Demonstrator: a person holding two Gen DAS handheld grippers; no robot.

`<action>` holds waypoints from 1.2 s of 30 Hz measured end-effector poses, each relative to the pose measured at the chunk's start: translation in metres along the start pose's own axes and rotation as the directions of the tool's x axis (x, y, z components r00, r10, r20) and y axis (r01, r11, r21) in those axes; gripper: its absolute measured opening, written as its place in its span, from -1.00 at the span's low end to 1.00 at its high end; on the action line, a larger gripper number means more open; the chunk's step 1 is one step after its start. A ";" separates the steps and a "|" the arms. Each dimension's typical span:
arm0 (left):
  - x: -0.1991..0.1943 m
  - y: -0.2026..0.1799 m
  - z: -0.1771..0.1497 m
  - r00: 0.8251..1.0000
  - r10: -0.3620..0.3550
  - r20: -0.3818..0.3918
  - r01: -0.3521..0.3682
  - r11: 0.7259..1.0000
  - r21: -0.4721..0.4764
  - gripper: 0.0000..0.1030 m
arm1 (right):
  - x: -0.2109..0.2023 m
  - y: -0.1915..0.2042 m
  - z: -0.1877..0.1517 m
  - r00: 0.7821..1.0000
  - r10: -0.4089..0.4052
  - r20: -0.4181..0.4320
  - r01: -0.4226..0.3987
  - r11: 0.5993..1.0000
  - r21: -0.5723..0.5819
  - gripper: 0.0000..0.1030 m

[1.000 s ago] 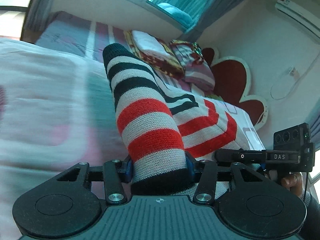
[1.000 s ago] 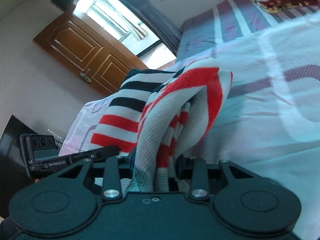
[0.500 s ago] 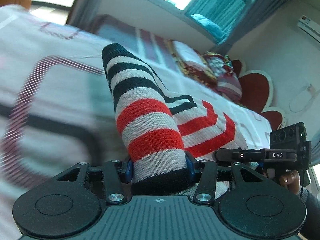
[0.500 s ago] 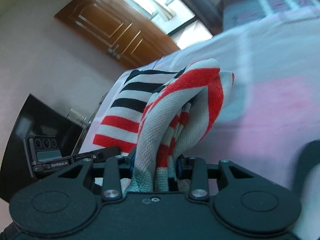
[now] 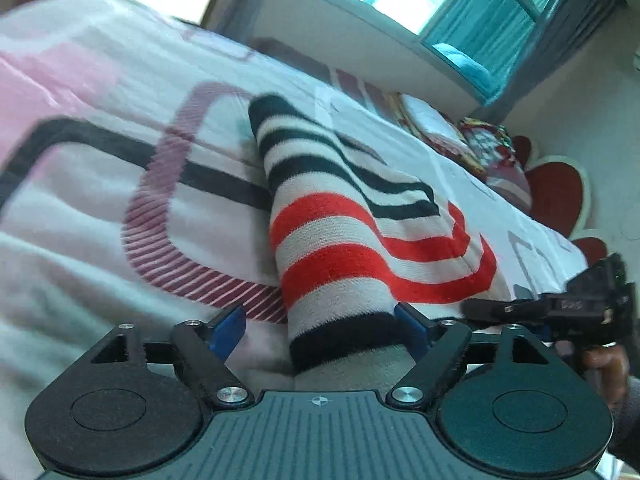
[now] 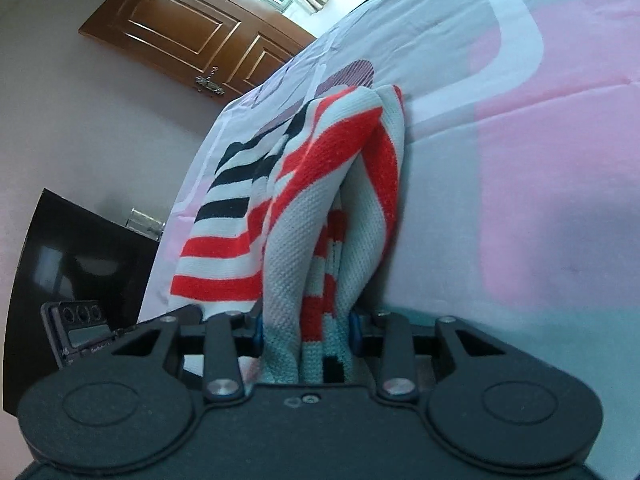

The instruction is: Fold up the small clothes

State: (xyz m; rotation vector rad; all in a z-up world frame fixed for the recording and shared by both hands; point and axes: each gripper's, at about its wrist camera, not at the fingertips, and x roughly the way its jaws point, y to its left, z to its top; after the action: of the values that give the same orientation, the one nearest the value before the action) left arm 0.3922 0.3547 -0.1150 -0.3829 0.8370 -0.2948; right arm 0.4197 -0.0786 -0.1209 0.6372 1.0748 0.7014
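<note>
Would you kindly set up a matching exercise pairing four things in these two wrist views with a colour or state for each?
Things:
1. left tongs
2. right tongs
3. door
4. curtain

Colour or state:
A. brown wood with panels
B. teal
C. clamped on bunched folds of the striped knit garment
D. opening, left blue pad clear of the garment's sleeve

Pairs: 1-D, 2-C, 3-A, 4-B
</note>
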 end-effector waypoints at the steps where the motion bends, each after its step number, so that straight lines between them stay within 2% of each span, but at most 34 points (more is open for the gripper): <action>1: -0.011 -0.008 0.000 1.000 0.018 0.026 -0.018 1.000 0.002 0.56 | -0.005 0.009 -0.004 0.999 -0.033 0.012 0.033 0.999 0.010 -0.22; 2: -0.025 -0.006 -0.005 0.998 0.015 0.054 -0.015 1.000 0.000 0.57 | -0.017 0.014 -0.009 0.996 -0.079 0.032 0.079 0.997 0.004 0.11; 3: -0.035 -0.004 -0.011 0.998 0.010 0.067 -0.010 1.000 -0.010 0.57 | -0.033 0.024 -0.014 0.990 -0.122 0.066 0.124 0.992 -0.029 0.28; 5: -0.047 -0.001 -0.023 0.998 0.016 0.065 -0.016 1.000 -0.014 0.57 | -0.053 0.040 -0.024 0.992 -0.087 0.092 0.093 0.993 -0.072 0.26; 7: -0.052 -0.001 -0.036 0.997 0.004 0.073 -0.001 0.999 -0.036 0.57 | -0.064 0.053 -0.039 0.997 -0.053 0.063 0.059 0.994 -0.096 0.04; 8: -0.053 0.001 -0.040 0.997 -0.005 0.075 0.009 0.999 -0.049 0.57 | -0.063 0.062 -0.047 0.997 -0.063 0.049 0.070 0.988 -0.137 -0.15; 9: -0.053 0.003 -0.044 0.997 -0.011 0.077 0.016 0.998 -0.067 0.57 | -0.063 0.069 -0.053 0.995 -0.085 0.050 0.093 0.982 -0.167 -0.27; 11: -0.053 0.008 -0.048 0.997 -0.015 0.080 0.024 0.994 -0.107 0.57 | -0.053 0.075 -0.061 0.986 -0.157 0.051 0.164 0.968 -0.190 -0.33; 13: -0.051 0.009 -0.050 0.998 -0.003 0.069 0.011 0.993 -0.116 0.64 | -0.044 0.078 -0.064 0.966 -0.251 0.061 0.258 0.942 -0.214 -0.44; 14: -0.050 0.006 -0.050 0.998 0.016 0.064 -0.009 0.994 -0.109 0.69 | -0.045 0.075 -0.066 0.966 -0.249 0.065 0.257 0.941 -0.219 -0.73; 15: -0.050 0.003 -0.049 0.998 0.023 0.061 -0.017 0.995 -0.095 0.69 | -0.043 0.076 -0.066 0.968 -0.242 0.067 0.251 0.941 -0.228 -0.82; 18: -0.055 -0.007 -0.052 0.999 0.036 0.038 -0.035 0.999 -0.024 0.69 | -0.051 0.077 -0.068 0.956 -0.271 0.114 0.291 0.927 -0.236 -0.85; 21: -0.048 -0.012 -0.068 0.994 0.109 0.012 -0.109 0.993 0.047 0.74 | -0.047 0.064 -0.066 0.950 -0.294 0.102 0.310 0.926 -0.214 -0.85; 23: -0.048 -0.013 -0.074 0.989 0.139 0.043 -0.141 0.989 0.050 0.82 | -0.033 0.060 -0.071 0.939 -0.330 0.096 0.344 0.908 -0.241 -0.85; 26: -0.056 -0.026 -0.078 0.979 0.188 0.080 -0.192 0.980 0.056 0.83 | -0.028 0.062 -0.074 0.930 -0.348 0.116 0.367 0.894 -0.258 -0.89; 28: -0.070 -0.042 -0.081 0.963 0.245 0.111 -0.254 0.964 0.079 0.84 | -0.037 0.068 -0.079 0.927 -0.352 0.129 0.375 0.887 -0.271 -0.77; 29: -0.079 -0.049 -0.084 0.955 0.266 0.133 -0.278 0.957 0.087 0.96 | -0.044 0.073 -0.082 0.922 -0.358 0.150 0.387 0.879 -0.278 -0.36; 30: -0.090 -0.058 -0.088 0.943 0.292 0.162 -0.308 0.947 0.087 1.00 | -0.054 0.078 -0.088 0.911 -0.370 0.180 0.408 0.869 -0.281 0.14; 32: -0.110 -0.073 -0.096 0.928 0.320 0.190 -0.339 0.938 0.076 1.00 | -0.080 0.088 -0.103 0.901 -0.360 0.244 0.421 0.861 -0.285 0.66; 34: -0.127 -0.086 -0.105 0.928 0.318 0.193 -0.335 0.940 0.059 1.00 | -0.102 0.101 -0.122 0.881 -0.372 0.292 0.452 0.843 -0.292 0.68; 36: -0.147 -0.104 -0.117 0.924 0.310 0.224 -0.332 0.941 0.066 1.00 | -0.120 0.114 -0.142 0.871 -0.376 0.317 0.469 0.828 -0.307 1.00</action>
State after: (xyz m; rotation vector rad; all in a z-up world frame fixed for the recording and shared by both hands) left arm 0.1983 0.2958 -0.0430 -0.1708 0.6591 0.0103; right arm 0.2282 -0.0830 -0.0163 0.1295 0.7826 0.4036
